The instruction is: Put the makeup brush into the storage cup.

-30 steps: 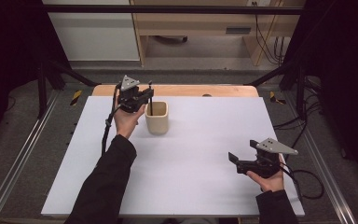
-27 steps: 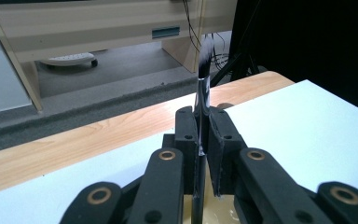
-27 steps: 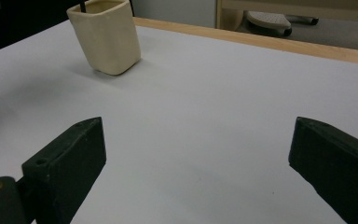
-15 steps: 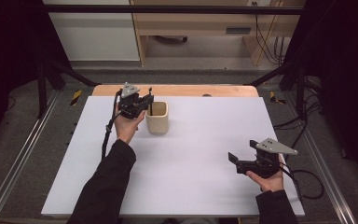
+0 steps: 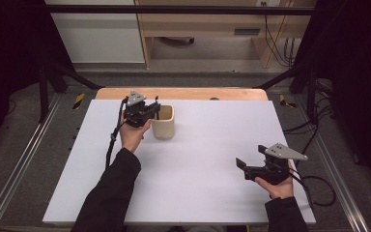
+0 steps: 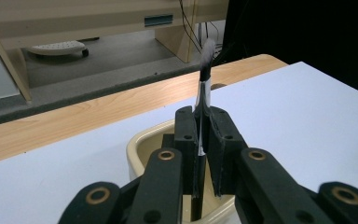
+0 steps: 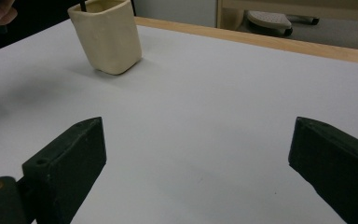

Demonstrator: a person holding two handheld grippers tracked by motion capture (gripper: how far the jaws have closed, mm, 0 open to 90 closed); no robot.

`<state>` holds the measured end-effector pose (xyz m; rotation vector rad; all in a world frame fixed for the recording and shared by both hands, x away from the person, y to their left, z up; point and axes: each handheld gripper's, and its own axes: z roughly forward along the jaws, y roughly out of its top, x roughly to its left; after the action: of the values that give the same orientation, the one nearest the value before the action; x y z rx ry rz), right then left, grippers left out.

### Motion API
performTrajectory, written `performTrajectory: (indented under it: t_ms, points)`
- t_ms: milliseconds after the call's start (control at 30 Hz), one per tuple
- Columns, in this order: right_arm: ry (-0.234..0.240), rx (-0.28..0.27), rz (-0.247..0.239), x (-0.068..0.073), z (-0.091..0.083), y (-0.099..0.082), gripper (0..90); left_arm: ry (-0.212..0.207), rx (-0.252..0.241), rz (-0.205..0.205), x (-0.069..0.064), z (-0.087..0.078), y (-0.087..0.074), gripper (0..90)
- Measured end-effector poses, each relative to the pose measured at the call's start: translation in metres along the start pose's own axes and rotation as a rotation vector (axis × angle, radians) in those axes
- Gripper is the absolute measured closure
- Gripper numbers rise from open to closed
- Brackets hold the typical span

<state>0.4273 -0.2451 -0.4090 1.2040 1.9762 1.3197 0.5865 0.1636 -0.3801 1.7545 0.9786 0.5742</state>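
Observation:
A cream square cup (image 5: 164, 123) stands on the white table top (image 5: 198, 159), left of middle toward the back. My left gripper (image 5: 154, 110) hovers at the cup's left rim, shut on a thin black brush (image 6: 205, 79) with a white tuft on top. The brush stands upright and its lower end reaches down inside the cup (image 6: 137, 144). In the left gripper view the jaws of my left gripper (image 6: 200, 119) press flat on the handle. My right gripper (image 5: 242, 165) rests low at the front right, open, with nothing between its fingers (image 7: 70, 154); the cup (image 7: 107, 37) lies far ahead of it.
A wooden strip (image 5: 183, 93) runs along the table's far edge, with a small dark spot on it. Metal rails (image 5: 24, 159) flank the table. A cable (image 5: 319, 186) trails from the right gripper. Wooden furniture (image 5: 198, 24) stands on the floor behind.
The left gripper has come down and a little nearer the cup, lowering the brush into it. The right gripper has stayed still.

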Motion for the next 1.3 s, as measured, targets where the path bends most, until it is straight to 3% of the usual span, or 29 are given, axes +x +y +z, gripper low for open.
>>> performTrajectory:
  t_ms: [167, 400, 700, 1000, 1300]
  points:
    - [0.000, 0.002, -0.005, 0.000, 0.000, 0.000, 4.6, -0.007, -0.010, 0.001, -0.001, -0.010, -0.001, 77.7]
    - [-0.002, 0.001, -0.007, 0.000, 0.000, 0.000, 4.6, -0.021, -0.050, -0.002, 0.001, -0.036, -0.001, 65.2]
    - [0.001, -0.009, -0.009, 0.002, -0.002, 0.001, 4.6, -0.049, -0.091, -0.006, -0.001, -0.070, -0.006, 42.6]
    - [0.011, -0.023, -0.012, 0.002, -0.004, 0.002, 4.6, -0.087, -0.081, 0.010, -0.005, -0.097, -0.020, 28.9]
    - [0.015, -0.035, -0.012, 0.002, -0.005, 0.003, 4.6, -0.084, -0.080, 0.034, -0.005, -0.120, -0.038, 20.3]
